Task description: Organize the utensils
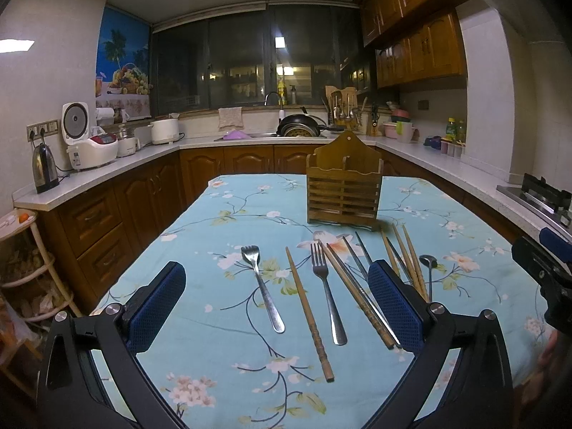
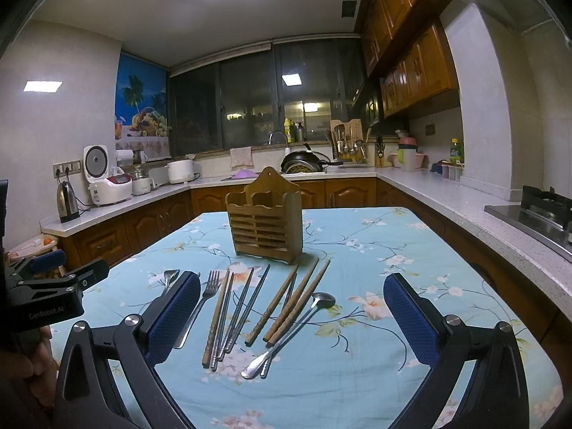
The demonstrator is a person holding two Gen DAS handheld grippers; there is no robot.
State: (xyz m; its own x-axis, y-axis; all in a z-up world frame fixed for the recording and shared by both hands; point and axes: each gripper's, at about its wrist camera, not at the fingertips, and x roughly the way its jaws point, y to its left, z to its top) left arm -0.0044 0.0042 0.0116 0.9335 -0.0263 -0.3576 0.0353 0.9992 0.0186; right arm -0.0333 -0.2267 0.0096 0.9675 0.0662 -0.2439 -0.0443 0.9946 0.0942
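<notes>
A wooden slatted utensil holder [image 1: 344, 186] [image 2: 267, 221] stands upright on the floral blue tablecloth. In front of it lie two metal forks [image 1: 262, 287] [image 1: 327, 298], several wooden chopsticks [image 1: 309, 316] [image 2: 293, 302], metal chopsticks [image 2: 246, 307] and a long metal spoon [image 2: 291, 332] [image 1: 429, 268]. My left gripper [image 1: 277, 307] is open and empty, low over the forks. My right gripper [image 2: 291, 318] is open and empty, low over the chopsticks and spoon.
The table [image 2: 375, 250] sits in a U-shaped kitchen. Counters surround it with a kettle [image 1: 44, 168], rice cookers [image 1: 93, 144], a sink with pans [image 1: 302, 127] and a stove [image 2: 536, 211]. The other gripper shows at each view's edge [image 1: 547, 268] [image 2: 46, 286].
</notes>
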